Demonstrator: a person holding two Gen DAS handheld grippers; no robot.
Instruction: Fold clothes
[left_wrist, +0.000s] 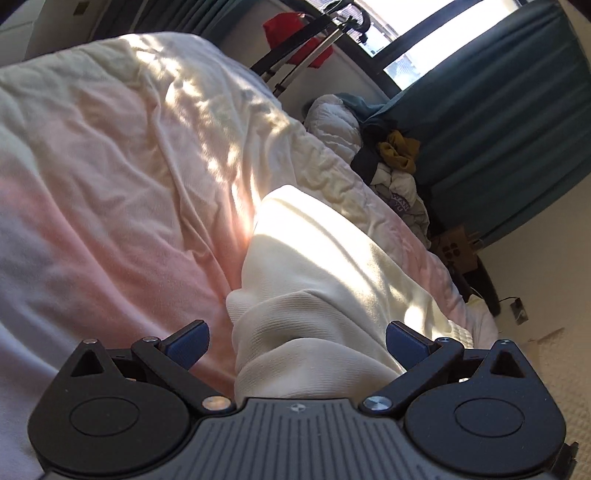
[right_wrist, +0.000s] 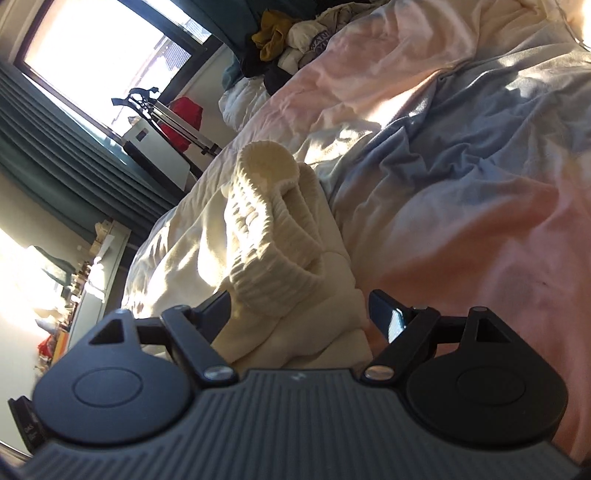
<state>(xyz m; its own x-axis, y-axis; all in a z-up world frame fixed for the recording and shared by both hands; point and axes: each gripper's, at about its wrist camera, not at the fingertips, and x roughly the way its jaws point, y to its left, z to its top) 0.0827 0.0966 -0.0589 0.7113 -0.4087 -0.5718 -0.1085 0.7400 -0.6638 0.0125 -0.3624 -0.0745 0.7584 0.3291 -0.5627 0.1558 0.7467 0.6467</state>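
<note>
Cream knit garment lies bunched on the bed, centre to lower centre of both frames, ribbed cuff uppermost in the right view. Left gripper and right gripper both have fingers spread wide, straddling the fabric without pinching it. Clothes pile sits at the bed's far edge, right of centre in the left view.

**Cream Knit on a Pink, White and Blue Bed**

The garment was cream, finely ribbed along its body, and its cuff carried a coarser rib in the same cream. The bedcover ran from white into soft pink, and in the right wrist view a pale blue patch crossed it. The left gripper had a black frame, blue finger pads and a grey grooved body; the right gripper matched it. The curtains were teal. A mustard-yellow piece topped the laundry pile of white and dark cloth. A red cloth hung by the window.
</note>
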